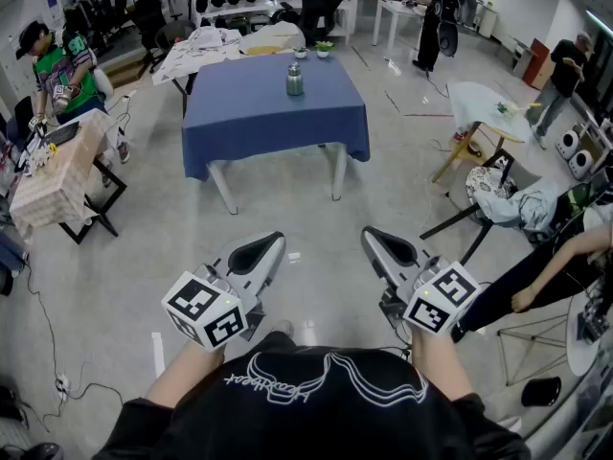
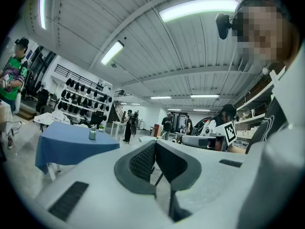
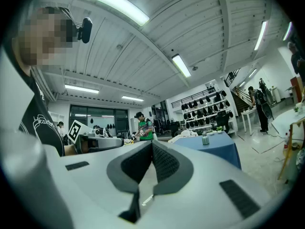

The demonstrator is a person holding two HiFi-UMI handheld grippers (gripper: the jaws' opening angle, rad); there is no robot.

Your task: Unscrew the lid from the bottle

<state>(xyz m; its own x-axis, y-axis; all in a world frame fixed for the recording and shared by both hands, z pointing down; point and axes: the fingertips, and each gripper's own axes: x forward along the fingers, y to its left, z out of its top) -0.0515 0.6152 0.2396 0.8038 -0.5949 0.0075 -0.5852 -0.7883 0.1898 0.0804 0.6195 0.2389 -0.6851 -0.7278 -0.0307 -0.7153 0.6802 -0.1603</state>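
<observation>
A wide workshop hall with a pale floor; in the middle stands a desk under a blue cloth. Well short of it, over the floor, the left tool and right tool are both clenched on nothing, pads together. The bottle, small and of silvery-green metal with its lid on, stands upright near the desk's far edge. Only the gripper views show it side-on, beneath ceiling strip lights.

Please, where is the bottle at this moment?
In the head view the bottle stands upright on the blue table, upper centre, far ahead of the left gripper and the right gripper; neither touches it.
</observation>
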